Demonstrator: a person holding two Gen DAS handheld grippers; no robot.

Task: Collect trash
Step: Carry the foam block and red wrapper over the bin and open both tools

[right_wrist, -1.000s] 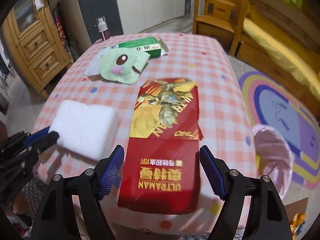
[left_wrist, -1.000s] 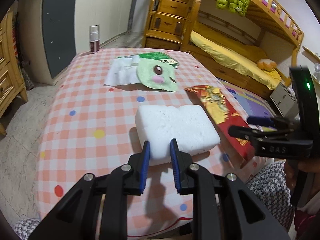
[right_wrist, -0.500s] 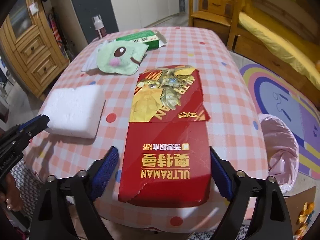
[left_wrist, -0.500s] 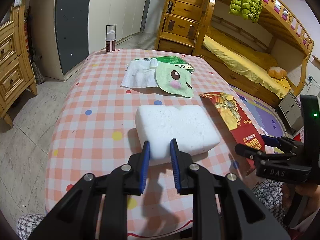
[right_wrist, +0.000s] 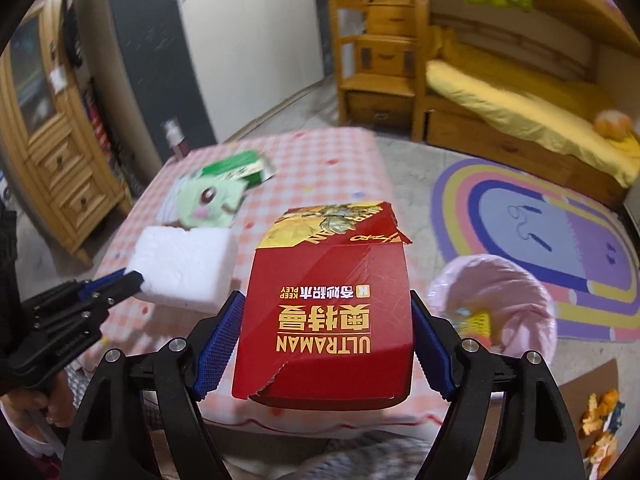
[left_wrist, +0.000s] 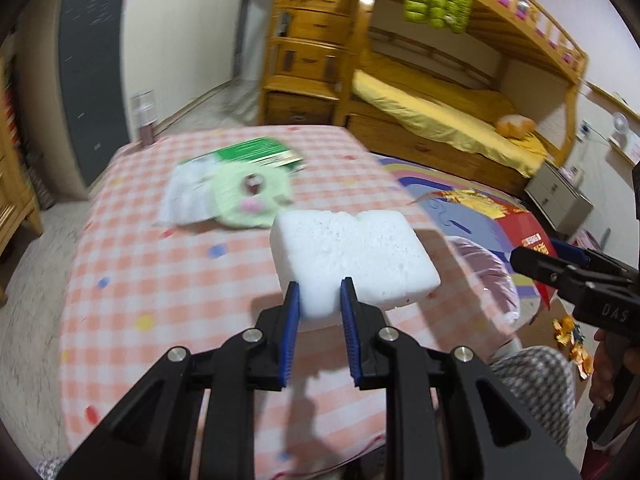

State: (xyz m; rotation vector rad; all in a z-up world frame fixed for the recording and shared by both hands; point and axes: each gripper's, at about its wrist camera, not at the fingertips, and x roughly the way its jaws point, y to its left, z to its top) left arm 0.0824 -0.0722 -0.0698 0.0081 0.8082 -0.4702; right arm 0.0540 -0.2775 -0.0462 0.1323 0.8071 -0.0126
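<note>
My left gripper is shut on the near edge of a white foam block, which hangs tilted above the checked table. My right gripper is shut wide on a torn red Ultraman box, its pads pressing the box's two sides; the box is off the table. In the right wrist view the foam block and the left gripper sit at the left. In the left wrist view the right gripper and the red box are at the right edge.
A bin lined with a pink bag stands on the floor right of the table. A green face-shaped piece, a white sheet, a green carton and a spray bottle lie farther back. Orange scraps litter the floor.
Both grippers have risen and swung to the right. The foam block and the red box have come up off the table with them, and the pink bin now shows beneath.
</note>
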